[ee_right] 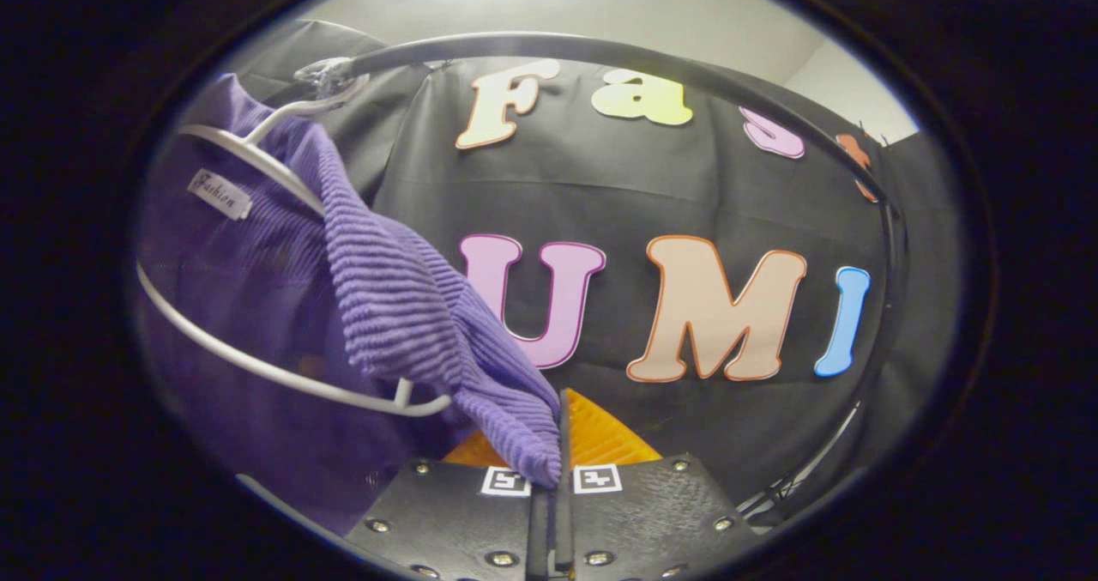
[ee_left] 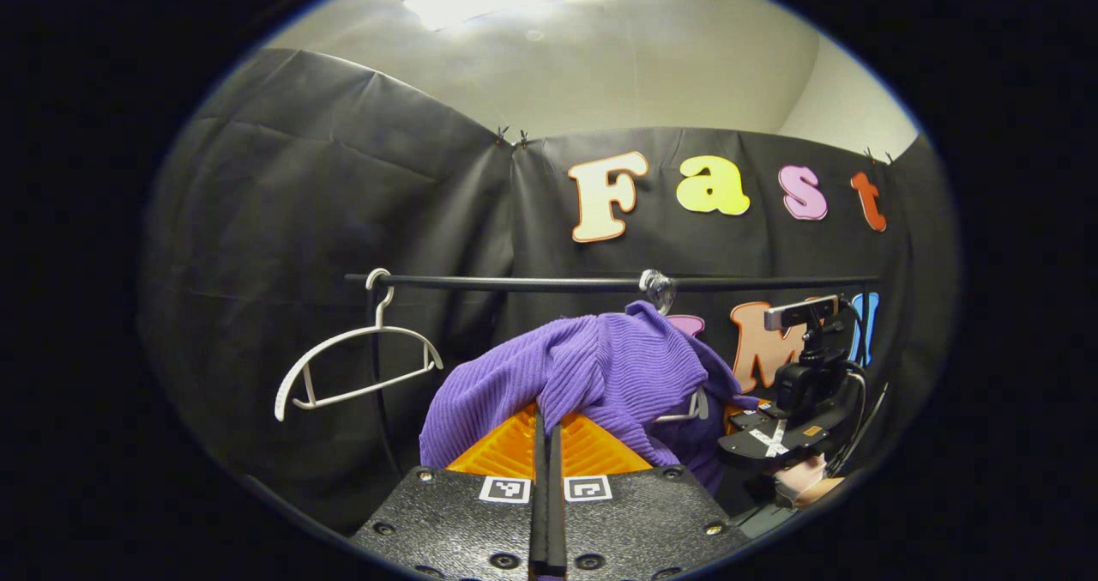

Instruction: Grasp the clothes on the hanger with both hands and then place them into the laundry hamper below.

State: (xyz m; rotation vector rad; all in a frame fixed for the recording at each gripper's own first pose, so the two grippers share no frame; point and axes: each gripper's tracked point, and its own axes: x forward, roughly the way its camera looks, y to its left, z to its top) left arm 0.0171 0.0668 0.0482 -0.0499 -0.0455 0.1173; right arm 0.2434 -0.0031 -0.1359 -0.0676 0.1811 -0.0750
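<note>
A purple ribbed sweater (ee_left: 600,362) hangs bunched on a white hanger (ee_left: 696,408) whose hook sits on the black rail (ee_left: 515,283). My left gripper (ee_left: 546,422) is shut, its fingertips buried in the sweater's lower left fold. In the right gripper view the sweater (ee_right: 386,306) drapes off the white hanger (ee_right: 283,375), and my right gripper (ee_right: 556,456) is shut on a hanging corner of it. The rail (ee_right: 600,47) arcs overhead there. Seen from the left, the right gripper's body and the hand (ee_left: 806,478) holding it are at the sweater's right side.
An empty white hanger (ee_left: 360,366) hangs at the rail's left end beside a black upright post (ee_left: 375,366). Black booth cloth (ee_left: 300,203) closes in behind and to the left. The rail's right post (ee_right: 892,246) curves down at the right.
</note>
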